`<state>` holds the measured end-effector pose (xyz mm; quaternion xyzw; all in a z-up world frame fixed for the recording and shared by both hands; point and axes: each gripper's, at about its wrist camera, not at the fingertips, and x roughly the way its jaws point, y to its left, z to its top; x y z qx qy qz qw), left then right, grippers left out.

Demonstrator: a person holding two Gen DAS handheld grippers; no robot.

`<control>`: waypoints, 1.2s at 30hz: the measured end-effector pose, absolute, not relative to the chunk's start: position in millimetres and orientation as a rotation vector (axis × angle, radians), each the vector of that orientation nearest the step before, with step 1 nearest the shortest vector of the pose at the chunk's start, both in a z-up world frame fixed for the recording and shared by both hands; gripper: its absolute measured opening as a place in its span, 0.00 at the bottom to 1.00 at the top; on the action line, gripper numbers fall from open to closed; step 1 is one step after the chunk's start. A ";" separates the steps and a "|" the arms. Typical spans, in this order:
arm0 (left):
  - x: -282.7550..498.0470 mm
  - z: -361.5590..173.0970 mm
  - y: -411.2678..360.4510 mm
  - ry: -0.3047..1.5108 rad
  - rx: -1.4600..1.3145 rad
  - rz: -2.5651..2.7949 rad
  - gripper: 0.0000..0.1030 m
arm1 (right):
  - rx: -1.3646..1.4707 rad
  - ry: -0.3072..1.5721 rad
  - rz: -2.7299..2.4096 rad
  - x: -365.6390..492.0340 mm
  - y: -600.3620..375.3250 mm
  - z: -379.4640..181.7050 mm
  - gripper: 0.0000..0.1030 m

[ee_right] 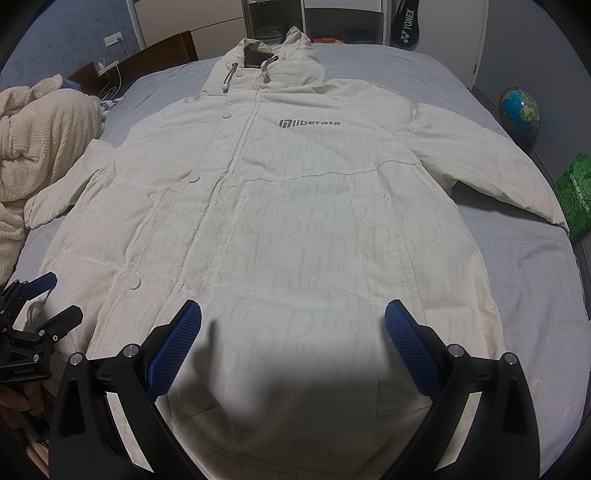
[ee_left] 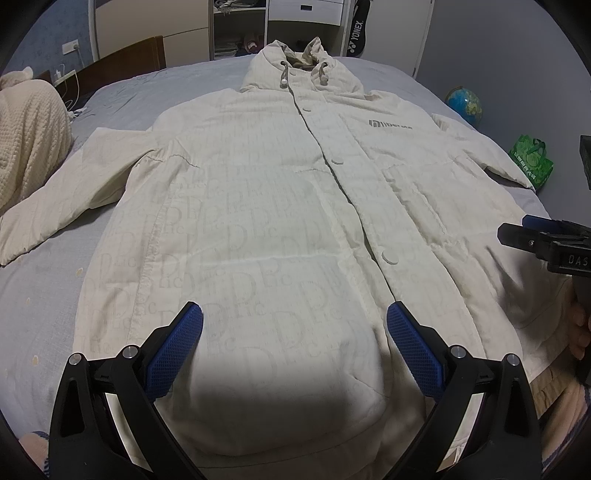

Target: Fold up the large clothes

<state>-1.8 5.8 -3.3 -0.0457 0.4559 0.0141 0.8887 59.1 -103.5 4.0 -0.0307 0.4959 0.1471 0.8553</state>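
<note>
A large cream hooded jacket point(ee_left: 266, 206) lies flat, front up and buttoned, on a grey-blue bed point(ee_left: 40, 302); it fills the right wrist view too point(ee_right: 280, 221), with a "liberate" logo on the chest. Both sleeves spread out sideways. My left gripper point(ee_left: 294, 325) hovers open over the hem's left half, holding nothing. My right gripper point(ee_right: 292, 323) hovers open over the hem's right half, holding nothing. Each gripper shows at the edge of the other's view: the right one point(ee_left: 517, 229), the left one point(ee_right: 55, 299).
A cream knitted blanket point(ee_left: 29, 140) is heaped at the bed's left side. A globe point(ee_right: 519, 110) and a green bag point(ee_right: 576, 192) stand on the floor to the right. A shelf unit point(ee_left: 238, 26) and a racket bag point(ee_left: 356, 29) stand beyond the bed.
</note>
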 end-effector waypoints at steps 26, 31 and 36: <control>-2.6 49.0 91.8 0.893 -0.146 0.135 0.94 | 0.246 1.012 0.265 126.1 -219.2 47.5 0.92; 4.7 51.6 97.6 0.910 -0.129 0.163 0.94 | 0.351 1.001 0.149 155.8 -292.9 37.7 0.92; 13.8 41.1 115.2 0.951 -0.132 0.191 0.94 | 0.505 0.974 0.006 181.8 -375.5 17.3 0.92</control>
